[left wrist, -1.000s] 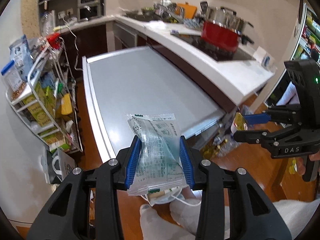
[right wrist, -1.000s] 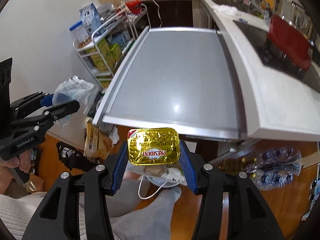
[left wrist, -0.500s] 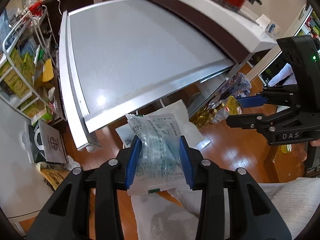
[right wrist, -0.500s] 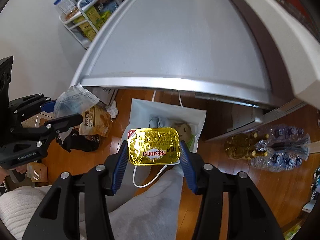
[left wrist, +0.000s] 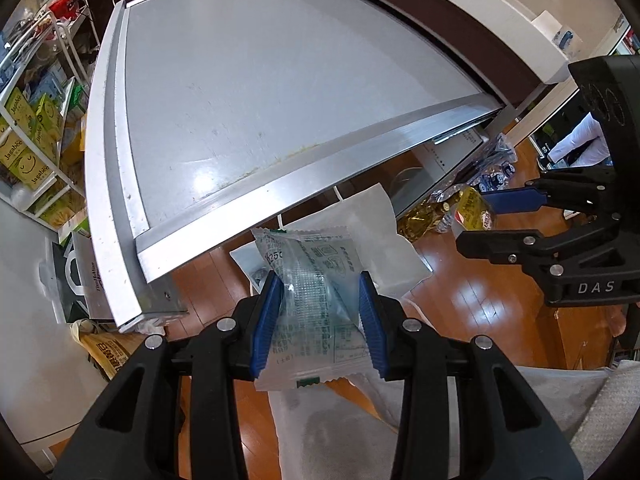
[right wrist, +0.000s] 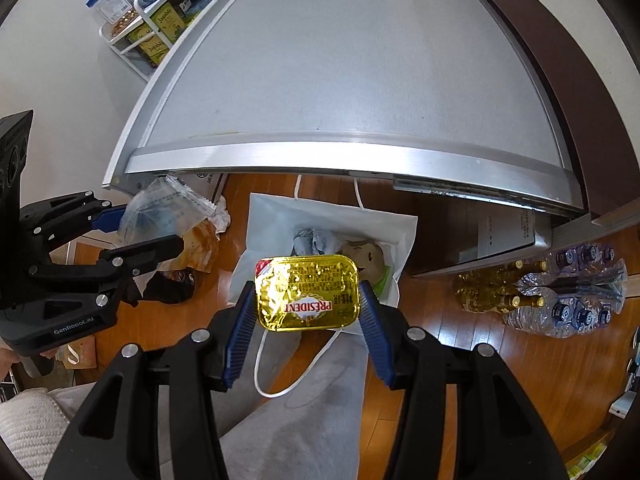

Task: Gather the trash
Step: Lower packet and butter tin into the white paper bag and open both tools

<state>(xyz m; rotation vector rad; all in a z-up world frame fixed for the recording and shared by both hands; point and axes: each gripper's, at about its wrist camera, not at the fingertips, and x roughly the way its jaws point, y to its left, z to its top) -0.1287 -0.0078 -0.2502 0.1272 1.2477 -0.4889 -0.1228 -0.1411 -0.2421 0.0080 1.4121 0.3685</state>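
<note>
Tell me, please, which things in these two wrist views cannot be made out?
- Right wrist view: part of the white bag's contents, hidden behind the gold PRESIDENT foil pack in the right gripper.
- Left wrist view: the bag's inside, blocked by the clear wrapper in the left gripper.
- Both views: the wrapper's small print, too small to read.

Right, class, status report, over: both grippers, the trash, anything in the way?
Left gripper shut on clear wrapper. Right gripper shut on gold butter pack, above open white bag on floor. Nothing blocking the bag.
</note>
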